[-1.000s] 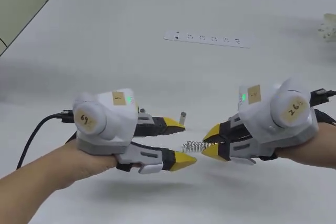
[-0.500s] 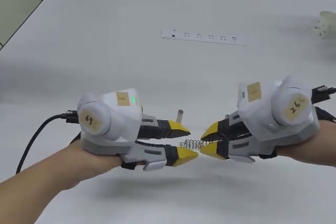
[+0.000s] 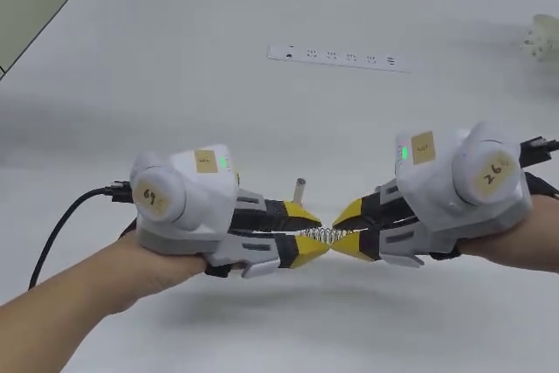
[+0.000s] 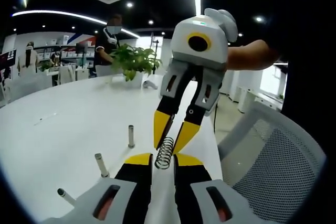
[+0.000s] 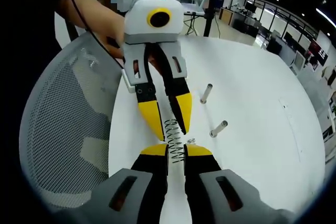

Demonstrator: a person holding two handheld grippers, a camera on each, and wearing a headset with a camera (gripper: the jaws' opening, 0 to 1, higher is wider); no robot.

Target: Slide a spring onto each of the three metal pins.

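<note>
The head view looks down from behind the left tongs (image 3: 316, 235) and right tongs (image 3: 339, 233) over the counter (image 3: 262, 128). Each gripper view faces the other closely along its own tongs; all share the spring (image 3: 325, 234), seemingly one metal pin (image 3: 300, 189) too.

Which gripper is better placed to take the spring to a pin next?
Probably left: the left gripper grips the spring alongside the right gripper, and the upright pin stands just beyond the left jaws.
</note>
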